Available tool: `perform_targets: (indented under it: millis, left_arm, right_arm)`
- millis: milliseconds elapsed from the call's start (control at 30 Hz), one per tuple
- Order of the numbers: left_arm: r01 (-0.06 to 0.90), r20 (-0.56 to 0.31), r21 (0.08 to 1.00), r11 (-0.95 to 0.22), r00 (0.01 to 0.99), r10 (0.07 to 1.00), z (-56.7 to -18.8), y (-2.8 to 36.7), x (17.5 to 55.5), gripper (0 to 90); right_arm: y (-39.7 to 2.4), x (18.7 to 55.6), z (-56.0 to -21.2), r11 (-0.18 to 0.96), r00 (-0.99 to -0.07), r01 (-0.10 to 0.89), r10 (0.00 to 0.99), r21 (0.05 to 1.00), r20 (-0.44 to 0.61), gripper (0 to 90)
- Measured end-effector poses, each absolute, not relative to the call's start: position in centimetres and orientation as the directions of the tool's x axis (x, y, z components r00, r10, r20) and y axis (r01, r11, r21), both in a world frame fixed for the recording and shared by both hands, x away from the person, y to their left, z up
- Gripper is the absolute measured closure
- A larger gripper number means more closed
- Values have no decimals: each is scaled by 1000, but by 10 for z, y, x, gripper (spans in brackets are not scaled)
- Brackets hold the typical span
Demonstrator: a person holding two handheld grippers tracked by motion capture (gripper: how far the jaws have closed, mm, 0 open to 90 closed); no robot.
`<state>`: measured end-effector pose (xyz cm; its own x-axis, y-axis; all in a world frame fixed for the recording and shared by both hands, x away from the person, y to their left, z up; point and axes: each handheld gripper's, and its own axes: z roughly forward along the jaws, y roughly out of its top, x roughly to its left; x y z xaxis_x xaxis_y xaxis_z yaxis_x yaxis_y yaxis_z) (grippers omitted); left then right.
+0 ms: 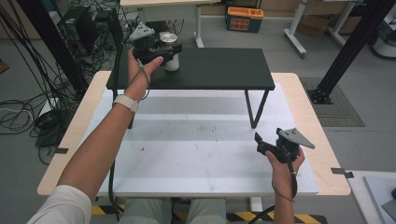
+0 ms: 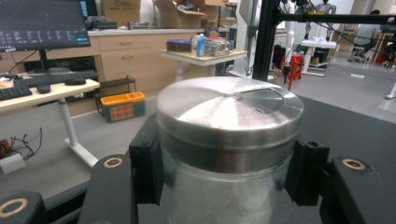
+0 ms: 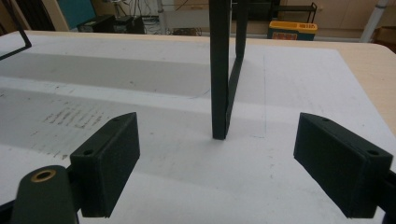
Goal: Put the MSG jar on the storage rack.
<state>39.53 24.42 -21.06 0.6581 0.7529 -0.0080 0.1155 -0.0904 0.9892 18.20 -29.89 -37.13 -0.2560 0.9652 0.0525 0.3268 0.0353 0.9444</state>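
the left gripper (image 1: 164, 53) is clamped on the jar (image 2: 229, 154), its two black jaws pressing the glass from either side just under the lid (image 2: 229, 107). in the left gripper view the jar sits squarely between the jaws, upright, with the steel lid rising above the pads (image 2: 147, 168) and the pale glass body dropping out of sight below them. the lid's top is brushed metal with a flat tab set into it on the far side from the jaws. in the high view the jar (image 1: 170, 56) stands on the black shelf (image 1: 219, 70) near its back left corner, the gripper wrapped around it from the near side and the left hand (image 1: 140, 65) behind the gripper. whether the jar's base touches the shelf or hangs just above it cannot be told. the right gripper (image 1: 266, 143) is well apart from all this, held low over the white mat (image 1: 187, 154) at the right of the table (image 1: 317, 140). its jaws stand wide with nothing between them; in the right gripper view the bare mat shows in the gap, and beyond the jaws, a little left of the middle of the gap, the shelf's leg (image 3: 219, 84) stands upright on the mat. the right hand (image 1: 285, 161) grips the tool from below, its cable trailing back toward the person.
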Motion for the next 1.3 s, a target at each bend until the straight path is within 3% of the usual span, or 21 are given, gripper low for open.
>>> perform_targets:
  millis: [367, 400, 433, 467, 500, 667, 833, 1300]
  left_arm:
    - [91, 1, 993, -81, 657, 754, -217, 245, 393, 423]
    - [93, -3, 993, -77, 653, 757, -218, 244, 392, 338]
    - [104, -11, 992, -75, 651, 759, -218, 242, 392, 338]
    - [110, -13, 991, -78, 653, 757, -218, 242, 391, 229]
    - [94, 13, 991, -99, 655, 755, -220, 239, 387, 188]
    - [87, 10, 993, -86, 643, 766, -223, 237, 381, 111]
    - [74, 5, 995, -67, 629, 777, -225, 238, 373, 69]
    - [36, 14, 998, -47, 631, 776, -222, 244, 351, 60]
  right_arm:
    - [-298, 183, -372, 32, -258, 328, 965, 944, 56, 142]
    - [-298, 183, -371, 36, -260, 329, 964, 944, 54, 144]
    - [-298, 183, -371, 36, -260, 329, 964, 944, 54, 144]
    - [-298, 183, -371, 37, -261, 330, 964, 943, 53, 144]
    - [-298, 183, -371, 37, -261, 330, 964, 943, 53, 145]
    - [-298, 183, -371, 37, -260, 332, 964, 943, 54, 145]
    - [-298, 182, -371, 37, -260, 331, 964, 943, 54, 145]
    - [-295, 184, -370, 40, -270, 326, 962, 945, 52, 145]
